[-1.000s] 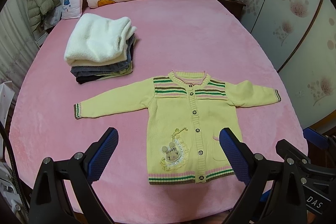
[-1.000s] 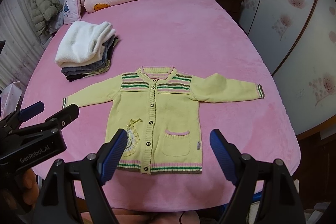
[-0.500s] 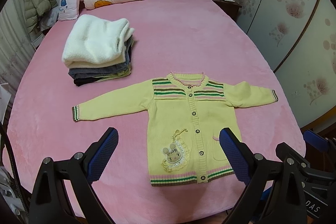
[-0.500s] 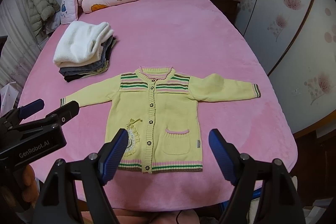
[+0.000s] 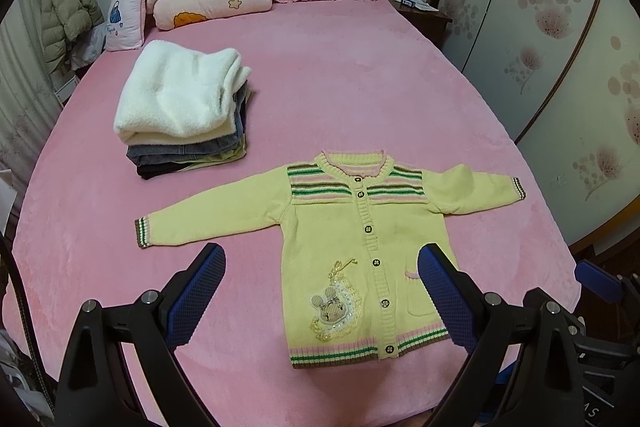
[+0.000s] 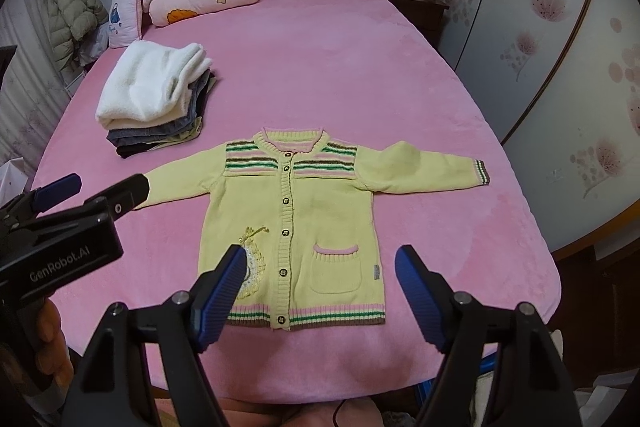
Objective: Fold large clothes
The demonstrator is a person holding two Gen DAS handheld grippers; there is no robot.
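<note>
A yellow cardigan (image 5: 360, 239) lies flat and buttoned on the pink bed (image 5: 360, 87), both sleeves spread wide, its striped hem near the bed's near edge. The left gripper (image 5: 320, 291) hovers above with its fingers wide apart, holding nothing. The right gripper (image 6: 320, 287) hangs over the hem, its fingers closing, still apart and off the knit. A stack of folded clothes (image 5: 180, 115) sits well apart at the left; bare bed stretches beyond the collar and around the cuffs.
</note>
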